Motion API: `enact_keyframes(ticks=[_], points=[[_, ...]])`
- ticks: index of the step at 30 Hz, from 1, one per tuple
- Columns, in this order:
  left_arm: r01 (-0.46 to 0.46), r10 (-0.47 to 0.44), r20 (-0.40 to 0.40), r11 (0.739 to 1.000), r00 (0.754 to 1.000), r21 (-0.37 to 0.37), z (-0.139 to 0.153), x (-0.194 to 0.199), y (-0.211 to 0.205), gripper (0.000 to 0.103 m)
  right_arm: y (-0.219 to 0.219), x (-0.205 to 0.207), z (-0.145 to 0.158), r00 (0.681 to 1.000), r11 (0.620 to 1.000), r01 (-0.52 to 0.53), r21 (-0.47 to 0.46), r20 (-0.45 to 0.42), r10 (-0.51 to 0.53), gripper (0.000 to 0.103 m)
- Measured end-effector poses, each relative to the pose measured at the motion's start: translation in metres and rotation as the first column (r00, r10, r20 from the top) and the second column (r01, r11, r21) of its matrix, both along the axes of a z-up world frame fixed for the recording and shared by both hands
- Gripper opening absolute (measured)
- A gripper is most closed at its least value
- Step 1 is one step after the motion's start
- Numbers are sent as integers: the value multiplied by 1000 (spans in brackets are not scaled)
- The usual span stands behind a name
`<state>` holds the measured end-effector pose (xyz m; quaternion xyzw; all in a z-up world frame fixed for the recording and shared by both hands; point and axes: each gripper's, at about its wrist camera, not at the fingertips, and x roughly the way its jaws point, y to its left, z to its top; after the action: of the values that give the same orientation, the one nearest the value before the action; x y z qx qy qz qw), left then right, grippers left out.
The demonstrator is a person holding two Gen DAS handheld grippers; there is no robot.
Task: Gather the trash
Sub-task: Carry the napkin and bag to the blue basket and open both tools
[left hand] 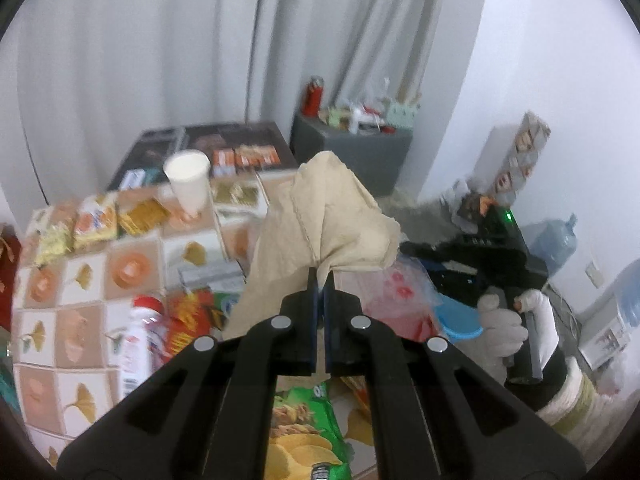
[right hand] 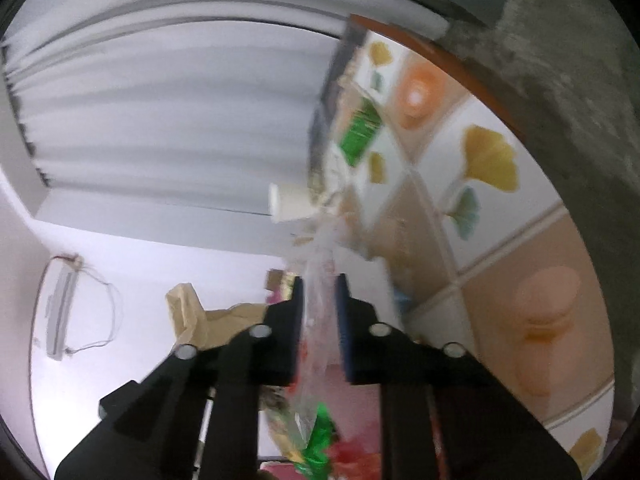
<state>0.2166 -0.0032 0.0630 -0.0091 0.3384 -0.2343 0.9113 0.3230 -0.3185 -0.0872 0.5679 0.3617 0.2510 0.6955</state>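
One white paper cup (left hand: pixel 188 184), one crumpled brown paper bag (left hand: pixel 320 232), one red-capped bottle (left hand: pixel 140 344)

The counter (left hand: pixel 44 364) wears a tiled cloth printed with yellow ginkgo leaves and orange shapes on white and tan squares. A white paper cup (left hand: pixel 189 184) stands upright toward its far side, with yellow-and-orange snack packets (left hand: pixel 96 220) lying in a row to the left. Nearer lies a white bottle with a red cap (left hand: pixel 140 344), beside a red-and-yellow wrapper (left hand: pixel 186 324). A green chip bag (left hand: pixel 304 436) lies flat at the near edge. Dark boxes (left hand: pixel 208 144) sit at the far end.
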Motion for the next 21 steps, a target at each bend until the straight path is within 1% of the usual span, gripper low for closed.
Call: enact_keyframes(ticks=[3,7,10,13,15,17,20,21], points=[[-10,11,21,999,1000,-38,18,-6,5,0,-3,-8,15,998,999,0,47,61,-3,9],[4,1,57,997,998,-82,40,-17,3,0,-5,-22,30,994,998,-1,68,108,-6,7],[43,-36,64,992,997,-120,55,-24,-9,0,-12,-39,42,991,997,4,78,135,-14,7],[108,-101,50,980,994,-166,63,-26,-31,0,-31,-58,54,985,996,36,77,166,-49,7],[164,-161,29,966,986,-201,66,-22,-55,0,-47,-73,61,980,996,71,58,180,-81,7],[207,-213,-4,950,977,-233,63,-16,-79,0,-73,-95,65,975,992,125,27,181,-128,7],[280,-318,-85,913,944,-296,50,-3,-132,0,-113,-125,63,967,977,210,-30,156,-203,7],[310,-361,-116,896,925,-316,43,3,-155,0,-129,-137,60,962,969,242,-50,143,-233,7]])
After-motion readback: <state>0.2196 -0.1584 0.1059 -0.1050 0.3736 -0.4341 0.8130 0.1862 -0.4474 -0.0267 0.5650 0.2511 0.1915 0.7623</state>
